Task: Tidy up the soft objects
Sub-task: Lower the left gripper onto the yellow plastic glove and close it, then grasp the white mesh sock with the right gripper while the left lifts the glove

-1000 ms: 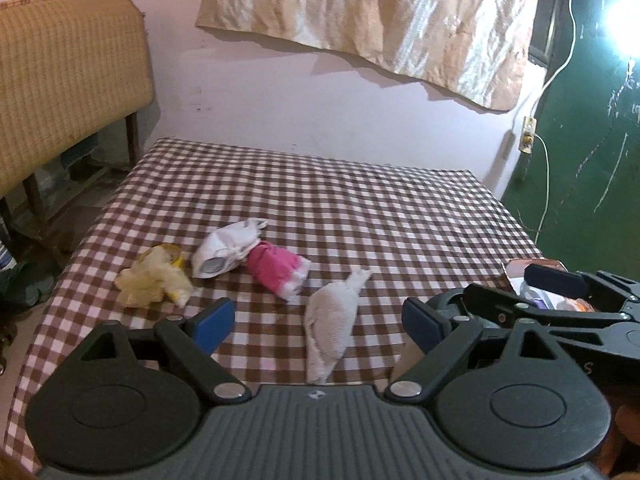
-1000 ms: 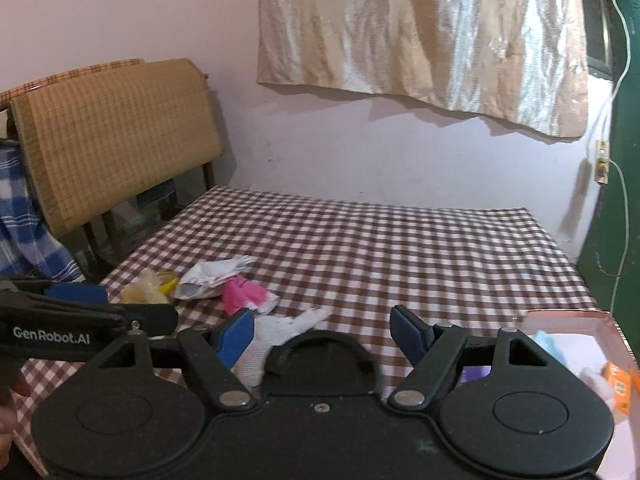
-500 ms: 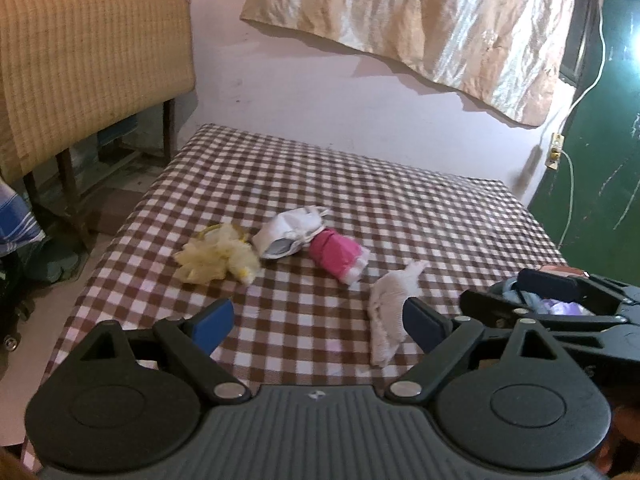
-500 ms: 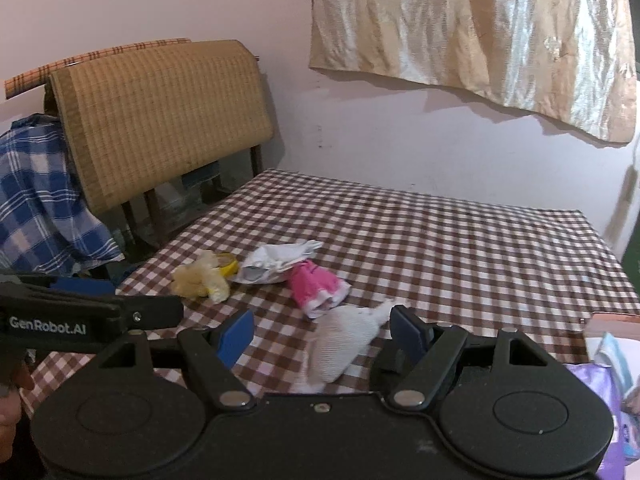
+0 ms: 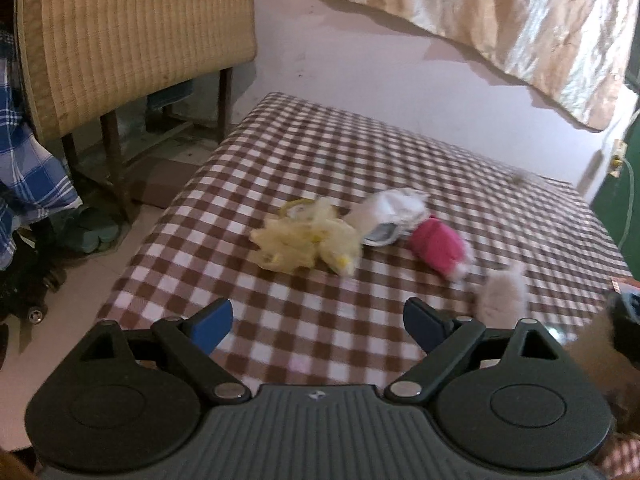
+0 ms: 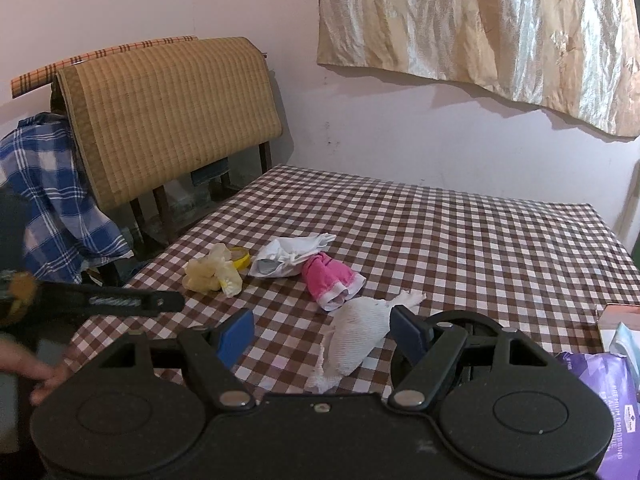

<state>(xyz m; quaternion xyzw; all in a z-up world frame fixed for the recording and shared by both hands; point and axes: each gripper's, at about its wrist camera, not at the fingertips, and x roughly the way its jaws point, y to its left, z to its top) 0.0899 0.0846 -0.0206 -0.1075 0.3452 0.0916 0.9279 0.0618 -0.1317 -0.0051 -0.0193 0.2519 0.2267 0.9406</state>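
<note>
Several soft things lie in a row on the brown checked table (image 6: 460,240): a crumpled yellow cloth (image 5: 304,242) (image 6: 212,272), a white and grey cloth bundle (image 5: 390,216) (image 6: 288,258), a pink sock (image 5: 438,246) (image 6: 332,276) and a white mesh cloth (image 5: 502,294) (image 6: 360,332). My left gripper (image 5: 318,324) is open and empty, low over the near table edge, short of the yellow cloth. My right gripper (image 6: 322,334) is open too, with the mesh cloth just ahead of its right finger (image 6: 408,334), nothing pinched.
A woven-mat bench back (image 6: 168,120) with a blue checked cloth (image 6: 52,204) stands left of the table. A box with a purple packet (image 6: 600,376) sits at the table's near right corner. A person's hand (image 6: 44,372) holds the left gripper's body (image 6: 120,302).
My left gripper has swung left and lower, so the yellow cloth now lies ahead of it and the mesh cloth sits off to the right. The right gripper turned left early, then held still.
</note>
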